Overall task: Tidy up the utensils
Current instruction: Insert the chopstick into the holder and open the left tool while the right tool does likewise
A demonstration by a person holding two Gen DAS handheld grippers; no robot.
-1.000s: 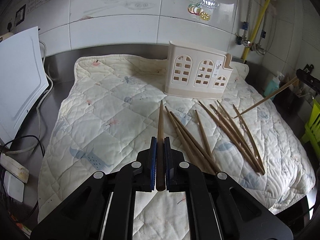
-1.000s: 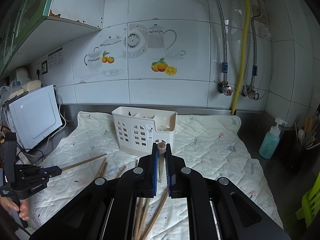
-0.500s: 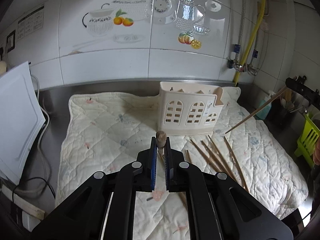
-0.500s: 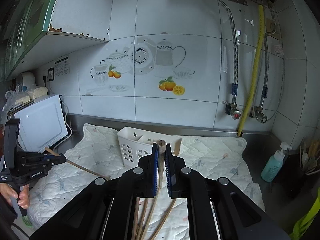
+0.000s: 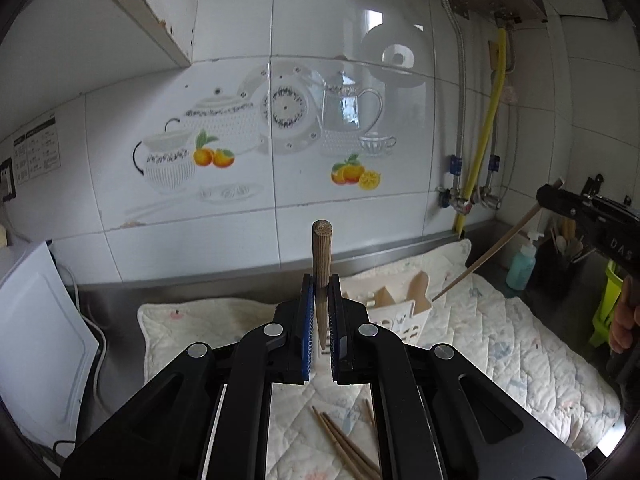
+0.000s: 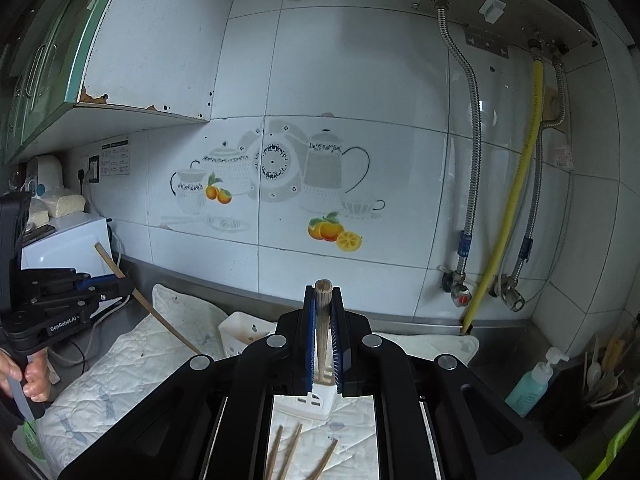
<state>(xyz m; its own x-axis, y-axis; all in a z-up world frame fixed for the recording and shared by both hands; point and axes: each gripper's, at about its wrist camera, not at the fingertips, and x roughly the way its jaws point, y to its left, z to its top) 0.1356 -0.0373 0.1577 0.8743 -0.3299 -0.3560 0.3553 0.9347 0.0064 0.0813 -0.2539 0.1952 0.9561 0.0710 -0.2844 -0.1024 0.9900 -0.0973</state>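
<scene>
While each gripper's fingers (image 5: 306,328) (image 6: 310,340) clamp one chopstick (image 5: 322,264) (image 6: 322,312), its butt pokes beyond them.

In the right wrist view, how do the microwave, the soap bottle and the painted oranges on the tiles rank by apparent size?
1. Microwave, partly hidden.
2. Soap bottle.
3. Painted oranges.
Bottle and oranges look close in size; depth differs, so uncertain.

Holder on the mat, chopsticks in front of it.
A mat (image 5: 500,344) covers the counter (image 5: 560,312) below the wall (image 5: 320,80); the holder (image 5: 400,312) stands on it toward the wall, and loose chopsticks (image 5: 344,448) lie on the mat on the near side. A soap bottle (image 6: 536,384) stands on the counter right of the mat, a microwave (image 6: 68,248) left of it. Pipes (image 6: 504,216) run down the wall at right.
</scene>
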